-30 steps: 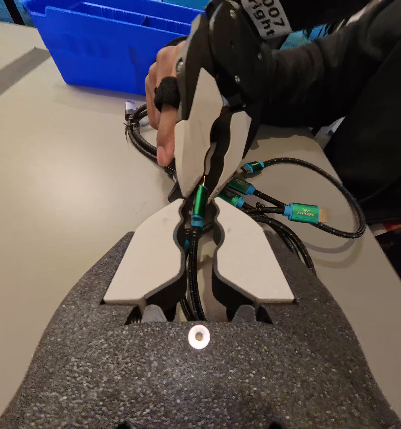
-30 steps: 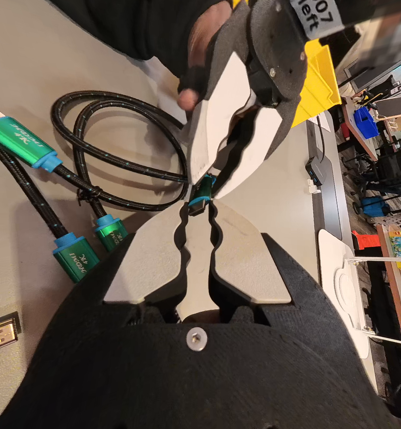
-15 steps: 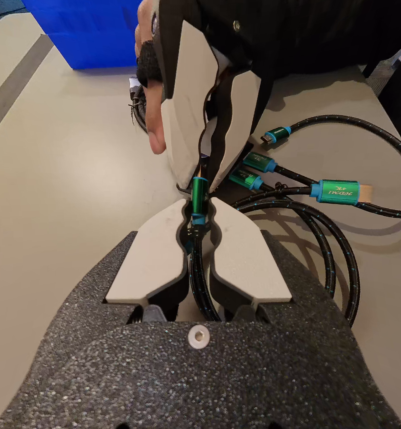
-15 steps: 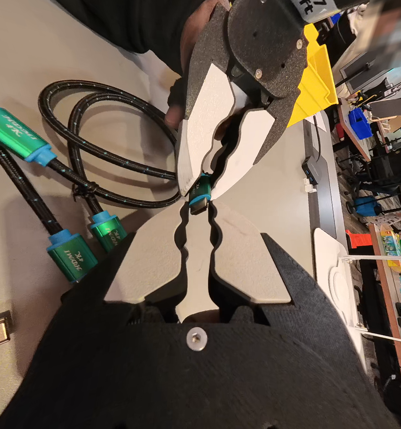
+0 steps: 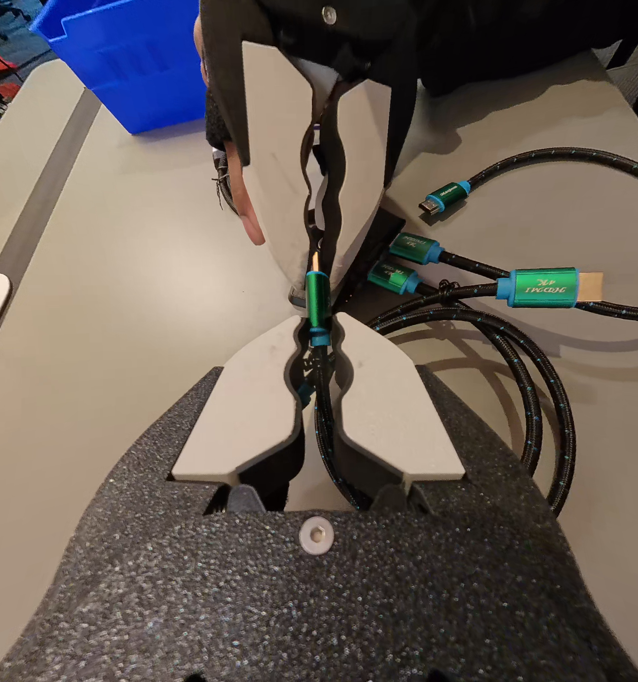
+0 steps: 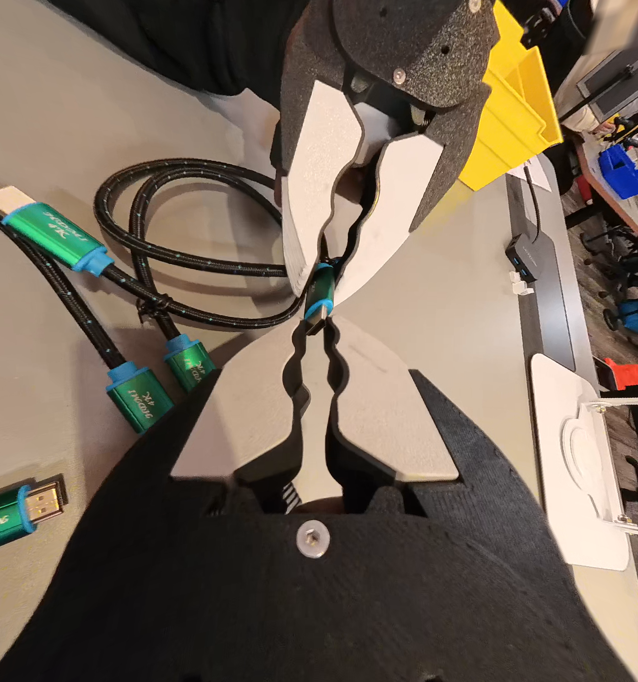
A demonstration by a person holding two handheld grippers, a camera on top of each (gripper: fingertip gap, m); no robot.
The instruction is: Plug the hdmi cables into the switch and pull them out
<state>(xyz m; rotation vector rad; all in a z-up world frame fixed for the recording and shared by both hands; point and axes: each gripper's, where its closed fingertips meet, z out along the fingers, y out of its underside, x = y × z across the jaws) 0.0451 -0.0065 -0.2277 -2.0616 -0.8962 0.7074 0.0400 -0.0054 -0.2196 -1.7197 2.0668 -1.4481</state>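
My left gripper (image 5: 319, 317) is shut on a green HDMI plug (image 5: 318, 295), and its braided cable (image 5: 323, 424) runs back between the fingers. The plug's gold tip points at my right gripper (image 5: 315, 273), which meets it tip to tip. In the right wrist view the right gripper (image 6: 315, 324) is nearly shut, with the plug (image 6: 321, 288) and left gripper (image 6: 321, 280) just ahead. The black switch (image 5: 378, 240) lies on the table, mostly hidden under the right fingers. Two green plugs (image 5: 413, 245) (image 5: 393, 276) sit in its side. I cannot tell if the right fingers grip the switch.
Two loose plugs lie to the right: a small one (image 5: 446, 195) and a large one (image 5: 542, 288). Coiled cable (image 6: 199, 254) lies on the grey table (image 5: 125, 295). A blue bin (image 5: 133, 66), a yellow bin (image 6: 513, 110), a white pad (image 6: 576, 461) and a small hub (image 6: 524, 254) stand around. Only a small space, under 4 cm, lies between the two pairs of fingers.
Both grippers stay tip to tip with the plug still held. The right gripper now looms closer and higher in the left wrist view, and the cables on the right have shifted in frame.
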